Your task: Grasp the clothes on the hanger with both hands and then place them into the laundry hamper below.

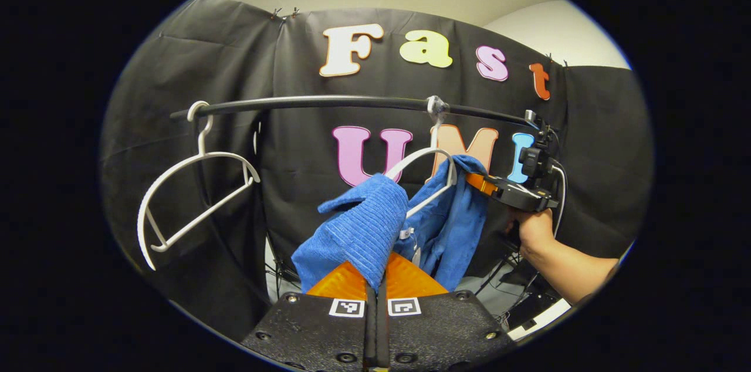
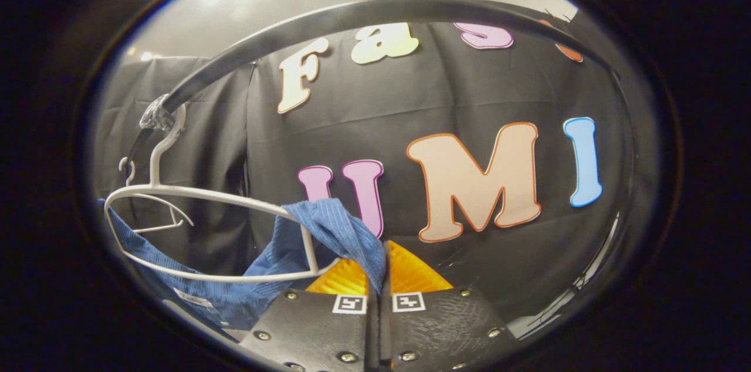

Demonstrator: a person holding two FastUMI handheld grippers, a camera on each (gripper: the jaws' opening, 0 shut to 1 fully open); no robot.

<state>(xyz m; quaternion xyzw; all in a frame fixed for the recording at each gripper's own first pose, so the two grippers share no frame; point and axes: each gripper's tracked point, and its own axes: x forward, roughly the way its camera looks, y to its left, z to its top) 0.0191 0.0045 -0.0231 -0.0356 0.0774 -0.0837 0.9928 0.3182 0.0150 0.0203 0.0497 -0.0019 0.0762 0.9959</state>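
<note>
Rail tight overhead, open room between hangers

I see the rail just above my right gripper; along it, open space separates the empty hanger from the loaded hanger.

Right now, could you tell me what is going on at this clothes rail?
A person is taking a blue garment off a white hanger that hangs on the black rail. The left gripper is shut on one side of the cloth, and the right gripper is shut on the other. The garment is still draped over the hanger. An empty hanger hangs farther along the rail.
</note>
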